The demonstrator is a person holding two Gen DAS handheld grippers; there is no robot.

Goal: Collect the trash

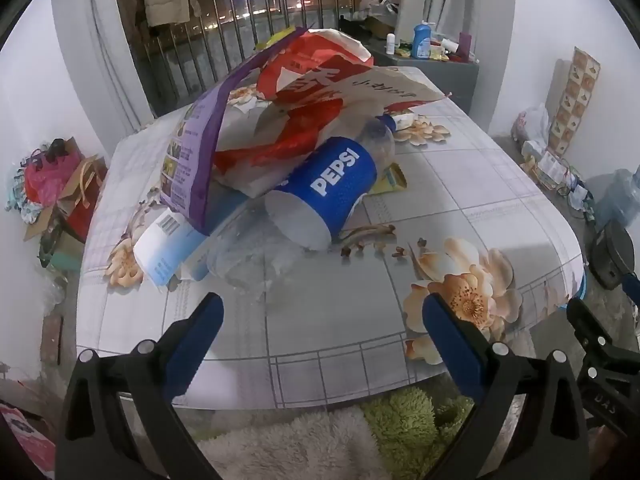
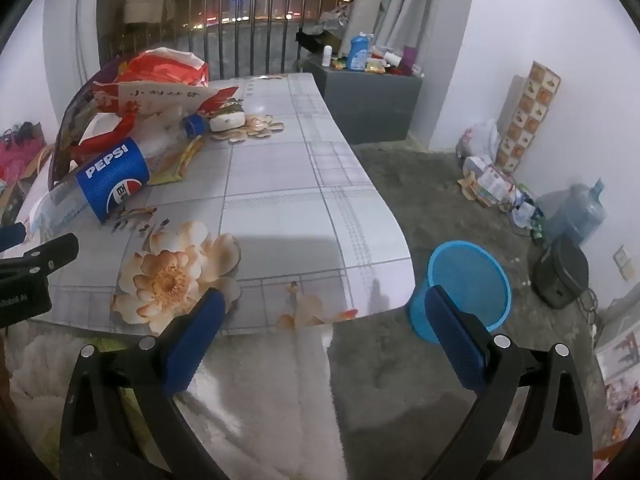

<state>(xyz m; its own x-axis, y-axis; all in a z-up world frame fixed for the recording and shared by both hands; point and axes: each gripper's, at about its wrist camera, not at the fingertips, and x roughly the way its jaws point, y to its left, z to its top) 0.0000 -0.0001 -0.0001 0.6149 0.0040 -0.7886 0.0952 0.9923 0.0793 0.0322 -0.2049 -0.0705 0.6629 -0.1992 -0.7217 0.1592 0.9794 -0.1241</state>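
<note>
- The tabletop (image 1: 440,184) carries the trash pile on its far left; the blue bin (image 2: 468,280) stands on the floor, right.
- I should take the Pepsi bottle (image 1: 332,184) first, across its label.
- My left hand-held gripper (image 1: 320,328) and right hand-held gripper (image 2: 320,320) are both spread wide, empty.

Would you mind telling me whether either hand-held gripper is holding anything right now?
Nothing is held: the left hand-held gripper and right hand-held gripper are both open and empty.

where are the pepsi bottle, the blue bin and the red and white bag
pepsi bottle (image 1: 334,184), left wrist view, on its blue label
blue bin (image 2: 466,276), right wrist view, on its inner wall
red and white bag (image 1: 304,136), left wrist view, on its crumpled side
</note>
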